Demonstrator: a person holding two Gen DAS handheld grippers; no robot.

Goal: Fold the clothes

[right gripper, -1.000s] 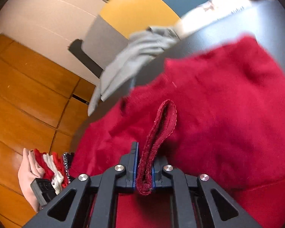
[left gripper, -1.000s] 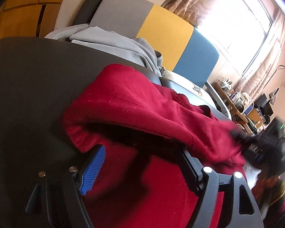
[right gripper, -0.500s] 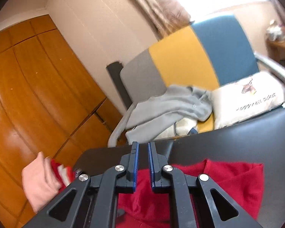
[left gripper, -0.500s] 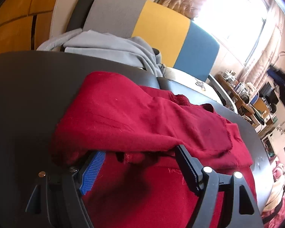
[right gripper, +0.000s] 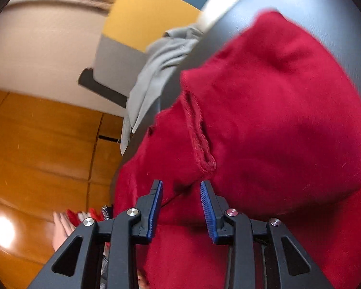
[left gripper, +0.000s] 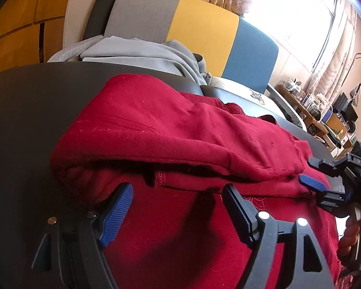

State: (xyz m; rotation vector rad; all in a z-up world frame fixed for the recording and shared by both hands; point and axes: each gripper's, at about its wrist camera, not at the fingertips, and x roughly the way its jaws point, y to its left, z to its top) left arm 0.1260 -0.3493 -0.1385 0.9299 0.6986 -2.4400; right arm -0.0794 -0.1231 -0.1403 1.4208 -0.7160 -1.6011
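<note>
The red garment lies folded over on the dark counter, its doubled top layer bulging up across the middle and its lower layer spreading toward the near edge. The left tool sits wide open at that near edge, blue pads either side of the lower layer just beneath the fold's lip, gripping nothing. Over by the counter's right edge, the right tool has just been opening; its jaws stand partly apart, and the red cuff lies just ahead of the pads, free of them. From the left camera, that right tool shows with its fingertips at the corner of the folded layer. Beyond the far edge, a grey garment is draped on a grey, yellow and blue chair.
</note>
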